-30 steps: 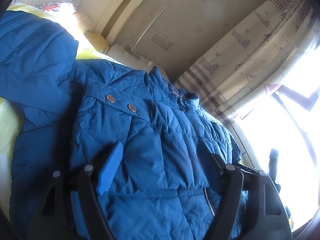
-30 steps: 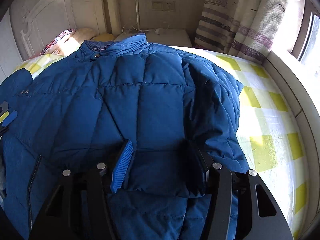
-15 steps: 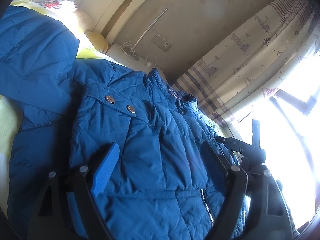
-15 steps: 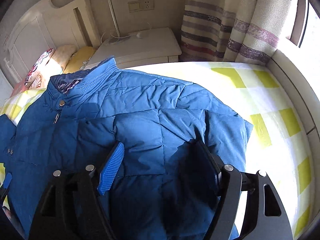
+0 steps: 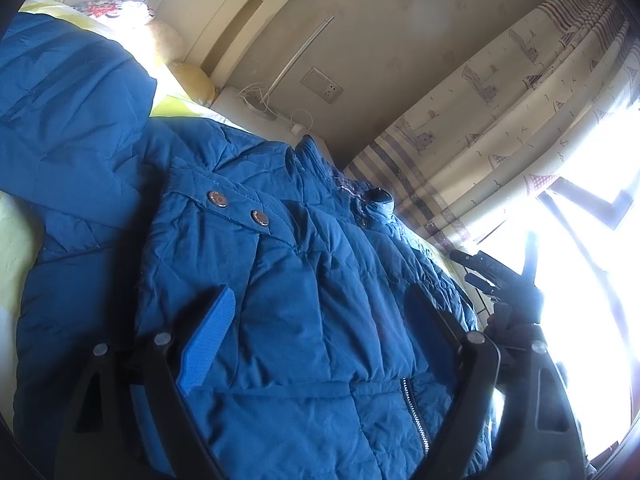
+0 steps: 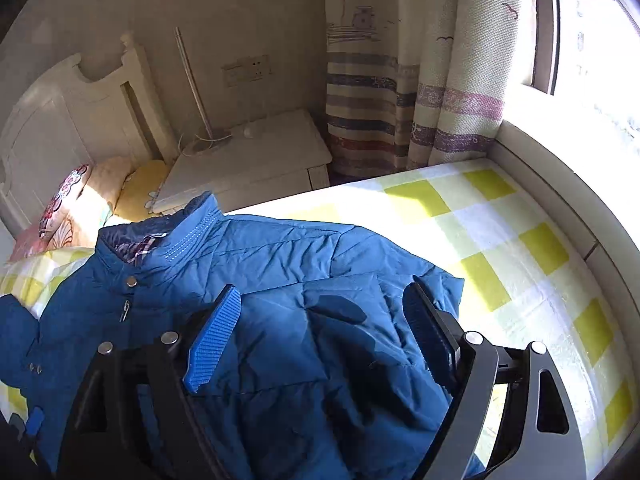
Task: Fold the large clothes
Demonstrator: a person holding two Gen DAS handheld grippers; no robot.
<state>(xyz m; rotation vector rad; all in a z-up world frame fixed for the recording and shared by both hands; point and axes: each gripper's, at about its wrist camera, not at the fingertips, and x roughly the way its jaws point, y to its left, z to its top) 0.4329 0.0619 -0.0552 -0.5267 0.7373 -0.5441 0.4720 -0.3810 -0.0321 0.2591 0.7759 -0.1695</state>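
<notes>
Sunlight from the window [image 6: 592,32] washes out the right side of both views, so detail there is lost. Beyond both grippers lies a bed with a yellow-and-white checked sheet [image 6: 500,248], and on it a blue quilted jacket [image 6: 320,320], collar toward the white headboard [image 6: 60,112].

From the left wrist, the left gripper [image 5: 320,320] has its jaws spread wide, holding nothing, with jacket fabric filling the gap between them. Just ahead of the jaws a flap with two metal snaps [image 5: 238,208] crosses the padding; a zipper [image 5: 414,412] runs below the right-hand jaw. Whether the fingertips touch the cloth cannot be told. To the right of the jaws, the right gripper [image 5: 500,280] shows only as a dark silhouette against the glare.

From the right wrist, the right gripper [image 6: 324,328] is likewise released, jaws wide over a folded-in part of the jacket, the lower hem cut off by the gripper body. Past the jaws stand a white nightstand [image 6: 248,160], striped curtains [image 6: 400,80] and pillows [image 6: 80,196].
</notes>
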